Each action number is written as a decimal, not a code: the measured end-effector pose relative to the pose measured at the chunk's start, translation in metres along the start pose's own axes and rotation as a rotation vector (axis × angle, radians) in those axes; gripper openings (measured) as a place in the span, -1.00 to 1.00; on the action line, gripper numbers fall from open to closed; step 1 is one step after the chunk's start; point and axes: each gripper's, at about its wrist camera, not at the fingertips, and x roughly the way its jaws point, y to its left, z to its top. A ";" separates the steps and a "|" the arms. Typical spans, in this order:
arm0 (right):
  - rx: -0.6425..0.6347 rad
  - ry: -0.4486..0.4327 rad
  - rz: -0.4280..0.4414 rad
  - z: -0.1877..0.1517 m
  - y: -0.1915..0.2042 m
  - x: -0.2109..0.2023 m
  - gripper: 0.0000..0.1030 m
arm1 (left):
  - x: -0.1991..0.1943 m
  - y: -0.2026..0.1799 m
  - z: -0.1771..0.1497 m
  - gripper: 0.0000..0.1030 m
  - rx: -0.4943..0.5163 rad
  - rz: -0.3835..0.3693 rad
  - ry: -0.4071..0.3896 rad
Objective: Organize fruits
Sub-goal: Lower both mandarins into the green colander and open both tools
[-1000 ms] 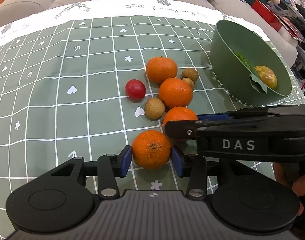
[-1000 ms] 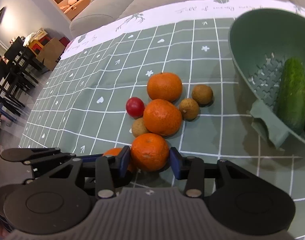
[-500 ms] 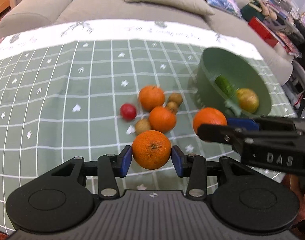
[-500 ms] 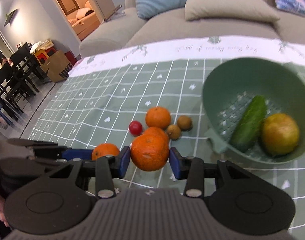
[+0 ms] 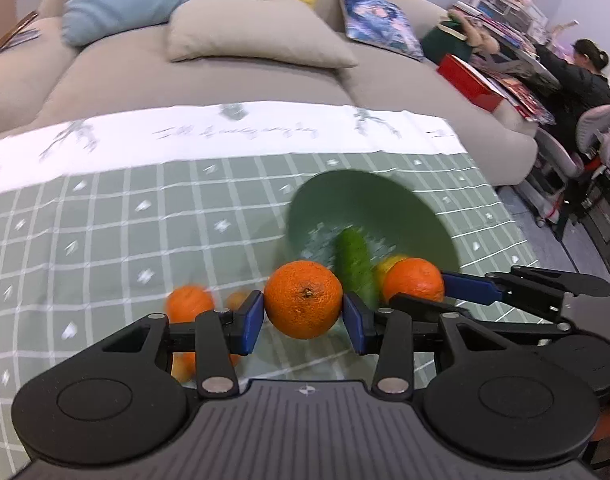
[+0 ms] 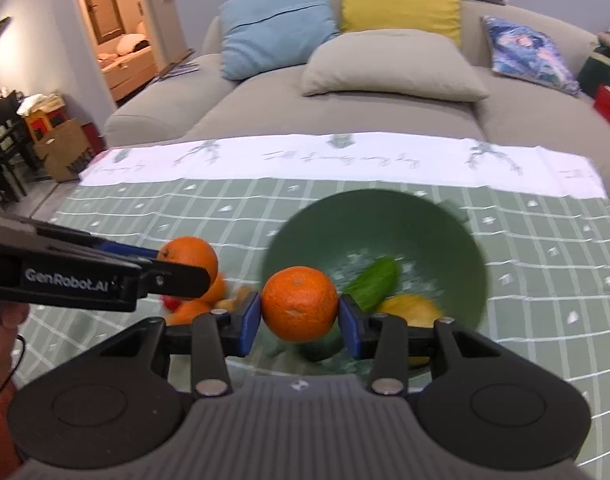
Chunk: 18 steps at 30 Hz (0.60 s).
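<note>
Two oranges are lifted above the bench, one (image 5: 303,299) clamped in the left gripper's (image 5: 303,322) jaws, one (image 6: 299,303) in the right gripper's (image 6: 299,320), near the green bowl (image 6: 385,216) holding one cucumber (image 6: 375,282).

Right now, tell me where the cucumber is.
The cucumber lies inside the green bowl, beside a yellowish fruit, just behind the orange held in the right gripper.

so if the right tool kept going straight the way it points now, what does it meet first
Most likely the green colander: the right tool, shut on its orange, points down into it, toward the cucumber and yellowish fruit. Blur leaves depth unclear.
</note>
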 end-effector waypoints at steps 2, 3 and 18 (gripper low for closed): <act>-0.010 -0.002 -0.031 0.004 -0.012 0.004 -0.25 | 0.011 -0.008 0.009 -0.07 0.007 -0.012 0.008; -0.014 -0.001 -0.044 0.006 -0.017 0.007 -0.25 | 0.018 -0.012 0.013 -0.07 0.008 -0.012 0.017; -0.088 0.090 -0.097 0.025 -0.073 0.069 -0.25 | 0.096 -0.028 0.038 -0.07 0.050 0.024 0.113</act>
